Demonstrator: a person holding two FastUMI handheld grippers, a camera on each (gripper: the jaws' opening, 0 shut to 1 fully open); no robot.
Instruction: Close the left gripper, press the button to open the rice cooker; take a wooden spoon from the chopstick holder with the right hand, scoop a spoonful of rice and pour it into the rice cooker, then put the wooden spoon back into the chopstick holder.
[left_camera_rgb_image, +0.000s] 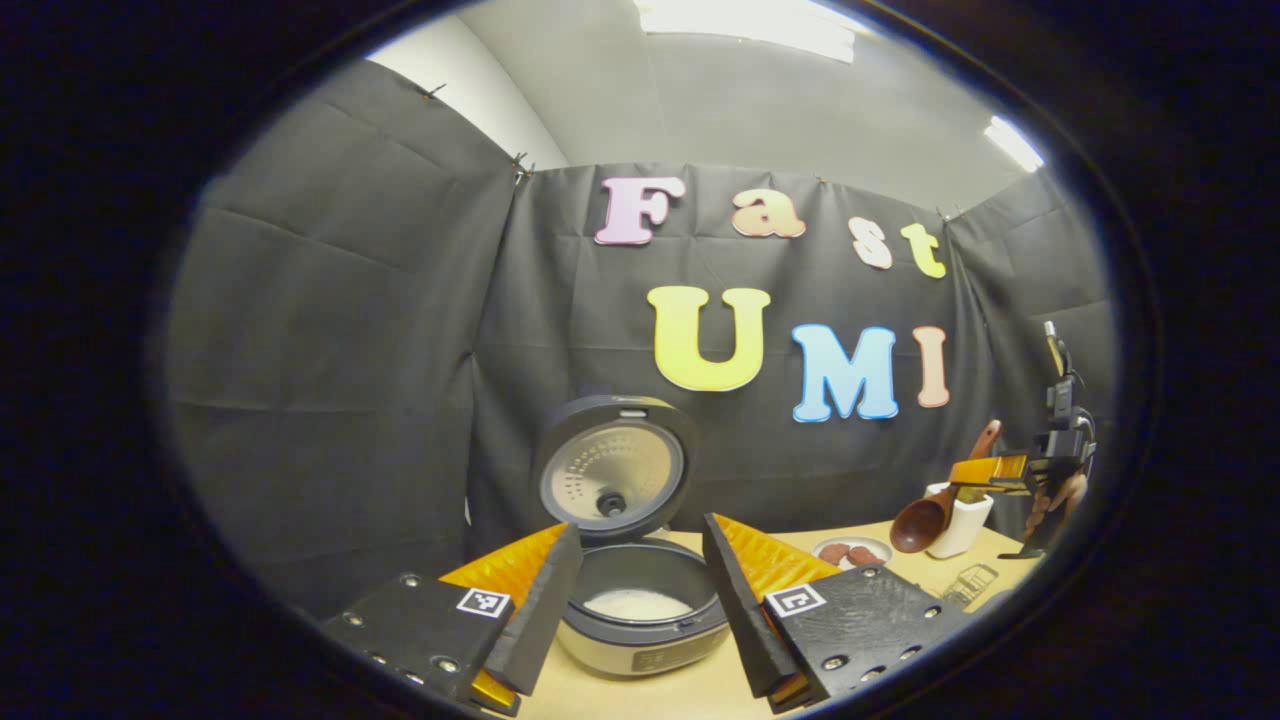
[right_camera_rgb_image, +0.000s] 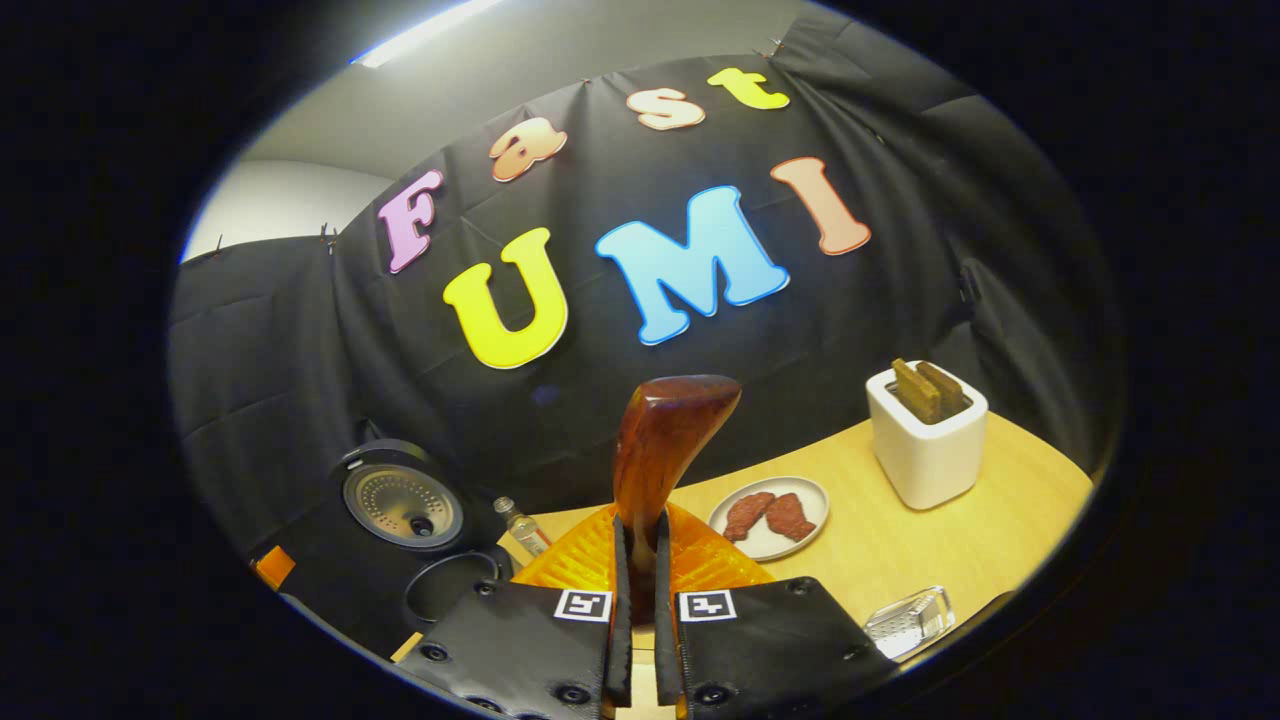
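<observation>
Left gripper (left_camera_rgb_image: 640, 600), fingers spread, faces the open cooker (left_camera_rgb_image: 640, 610) at lower centre; right gripper (right_camera_rgb_image: 640, 590) grips the spoon (right_camera_rgb_image: 665, 440) handle upright, centre frame

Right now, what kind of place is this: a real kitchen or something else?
Probably a staged kitchen corner in a recording booth, not a real kitchen. A black cloth wall hangs behind a wooden table holding an open rice cooker, a white holder and a plate.

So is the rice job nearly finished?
Partly. The rice cooker lid is already up, with rice inside. The right claw is shut on the wooden spoon, near the white holder. Left: finish any scooping and put the spoon back.
</observation>
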